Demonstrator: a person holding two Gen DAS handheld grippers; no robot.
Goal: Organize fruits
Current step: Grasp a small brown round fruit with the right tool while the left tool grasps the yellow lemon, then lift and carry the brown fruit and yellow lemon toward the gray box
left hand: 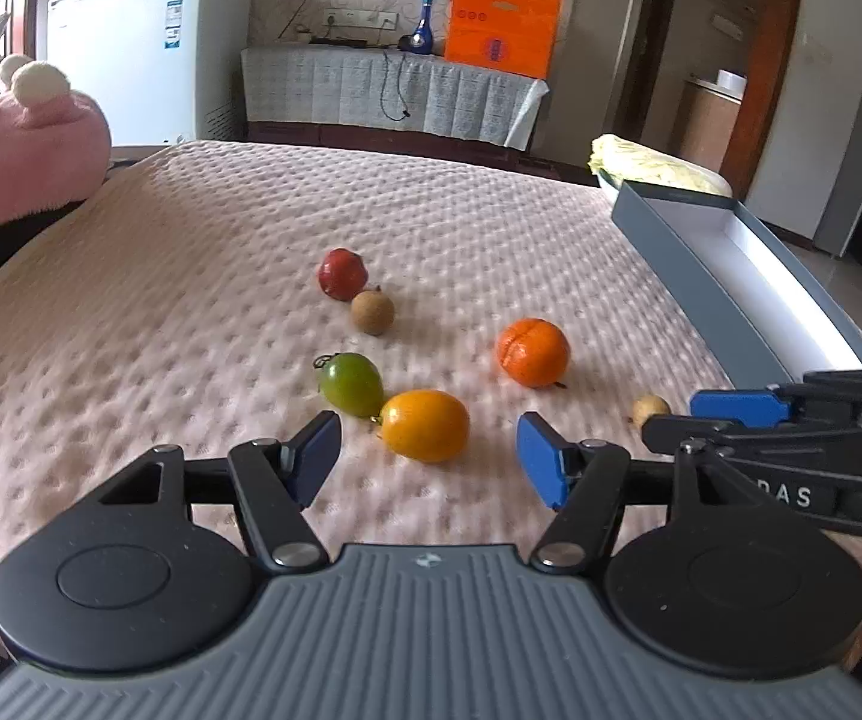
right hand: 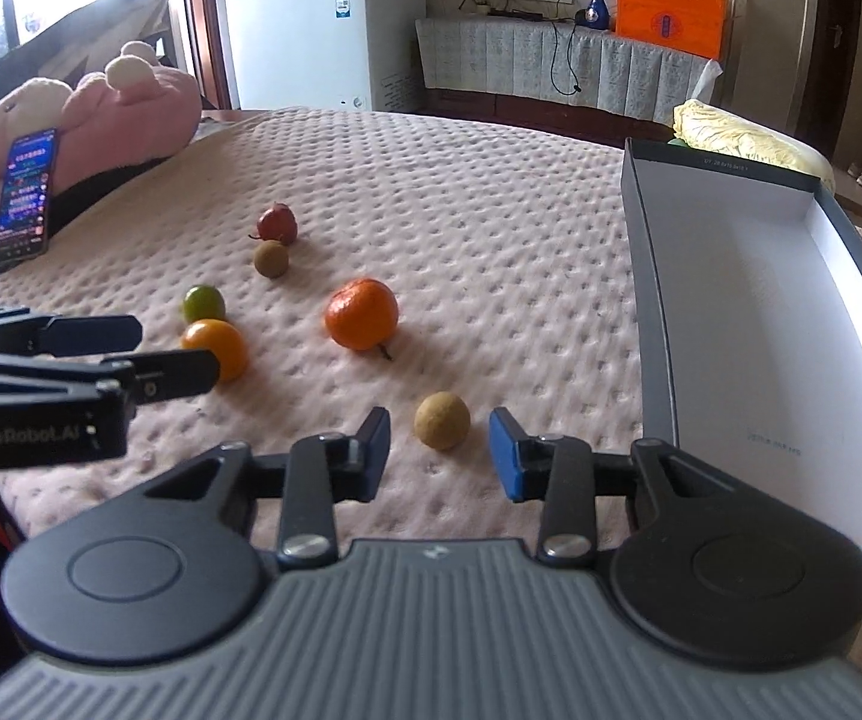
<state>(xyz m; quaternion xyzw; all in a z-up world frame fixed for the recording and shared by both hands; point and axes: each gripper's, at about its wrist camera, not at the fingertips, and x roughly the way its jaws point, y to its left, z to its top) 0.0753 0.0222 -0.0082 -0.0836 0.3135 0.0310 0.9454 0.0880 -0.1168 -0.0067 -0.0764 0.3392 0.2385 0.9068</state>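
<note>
Several fruits lie on the pink bedspread. A yellow-orange fruit (left hand: pixel 425 426) sits between the fingers of my left gripper (left hand: pixel 428 453), whose blue pads stand clear of it on both sides; the gripper is open. Beside it lie a green tomato (left hand: pixel 351 384), a red fruit (left hand: pixel 342 273), a brown round fruit (left hand: pixel 373 312) and a mandarin (left hand: pixel 532 352). My right gripper (right hand: pixel 438 450) is open around a small brown fruit (right hand: pixel 442 420), with a gap on each side. An open grey box (right hand: pixel 650 300) with a white inside lies to the right.
A pink plush toy (right hand: pixel 131 102) with a phone (right hand: pixel 26 195) leaning on it sits at the bed's far left. A cabbage (right hand: pixel 743 138) lies behind the box. A white fridge (right hand: pixel 305 24) and a cloth-covered side table (right hand: pixel 557 69) stand beyond the bed.
</note>
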